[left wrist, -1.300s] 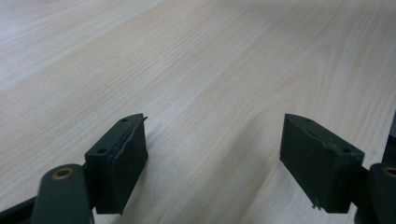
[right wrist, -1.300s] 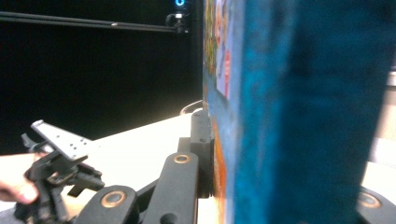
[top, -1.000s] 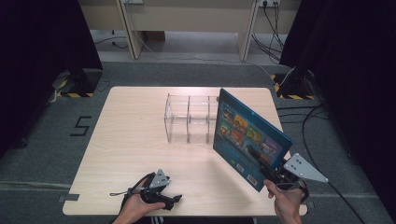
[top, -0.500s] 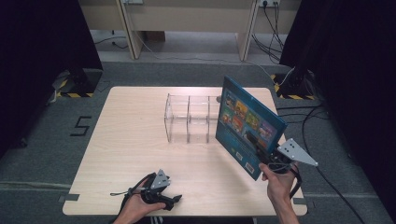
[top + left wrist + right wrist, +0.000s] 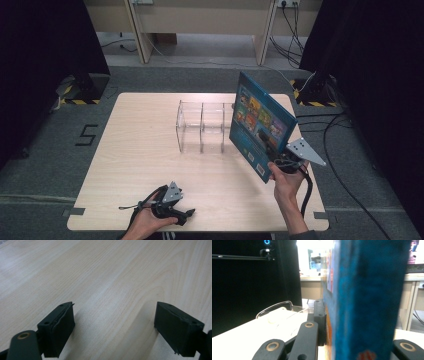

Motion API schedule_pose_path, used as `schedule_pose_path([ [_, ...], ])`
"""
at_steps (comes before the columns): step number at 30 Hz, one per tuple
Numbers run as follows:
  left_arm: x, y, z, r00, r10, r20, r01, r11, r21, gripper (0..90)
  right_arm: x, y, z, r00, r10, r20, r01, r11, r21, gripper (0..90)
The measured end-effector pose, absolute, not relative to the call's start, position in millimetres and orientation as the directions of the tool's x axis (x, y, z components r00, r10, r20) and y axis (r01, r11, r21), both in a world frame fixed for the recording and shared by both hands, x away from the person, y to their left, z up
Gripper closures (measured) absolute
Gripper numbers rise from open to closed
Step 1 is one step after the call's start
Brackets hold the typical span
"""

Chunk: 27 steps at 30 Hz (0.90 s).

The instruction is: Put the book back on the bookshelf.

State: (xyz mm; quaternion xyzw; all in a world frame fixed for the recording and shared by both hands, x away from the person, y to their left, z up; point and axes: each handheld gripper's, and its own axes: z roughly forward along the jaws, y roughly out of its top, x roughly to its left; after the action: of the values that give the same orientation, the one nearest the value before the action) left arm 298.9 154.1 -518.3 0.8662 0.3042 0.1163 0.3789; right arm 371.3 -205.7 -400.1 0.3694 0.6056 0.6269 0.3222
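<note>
One blue book (image 5: 260, 125) is clamped upright in the right gripper (image 5: 286, 161), beside one clear three-bay rack (image 5: 202, 125); the left gripper (image 5: 170, 205) rests spread and empty on the table (image 5: 135, 145).

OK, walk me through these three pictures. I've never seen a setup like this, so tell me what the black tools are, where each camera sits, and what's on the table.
There is no robot here. A person holds a two-jaw gripper in each hand.

The high view looks down on a light wooden table. On it stands a clear acrylic divider rack.

The right gripper is clamped on a blue picture book, held up above the table and tilted. Its own camera looks along the jaws, so the book looms close.

The left gripper lies low near the table's front edge. Its camera shows the jaws wide apart, with bare wood between them.
</note>
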Motion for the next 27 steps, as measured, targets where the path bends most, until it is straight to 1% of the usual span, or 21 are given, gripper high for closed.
schedule_pose_path([
  [6,299,154,-518,0.79,0.612,-0.03,0.437,-0.529,0.728,15.7,383,-191,-402,-0.488,0.868,0.09,0.049,-0.076,0.996,82.4],
  [13,298,153,-518,0.794,0.607,-0.031,0.434,-0.531,0.728,15.7,396,-177,-404,-0.438,0.897,0.066,0.03,-0.059,0.998,82.3],
  [18,298,153,-518,0.796,0.605,-0.031,0.433,-0.533,0.727,15.7,402,-169,-407,-0.415,0.906,0.08,0.036,-0.071,0.997,82.3],
  [27,297,152,-518,0.799,0.601,-0.029,0.429,-0.535,0.728,15.6,413,-156,-415,-0.366,0.928,0.068,0.029,-0.062,0.998,82.3],
])
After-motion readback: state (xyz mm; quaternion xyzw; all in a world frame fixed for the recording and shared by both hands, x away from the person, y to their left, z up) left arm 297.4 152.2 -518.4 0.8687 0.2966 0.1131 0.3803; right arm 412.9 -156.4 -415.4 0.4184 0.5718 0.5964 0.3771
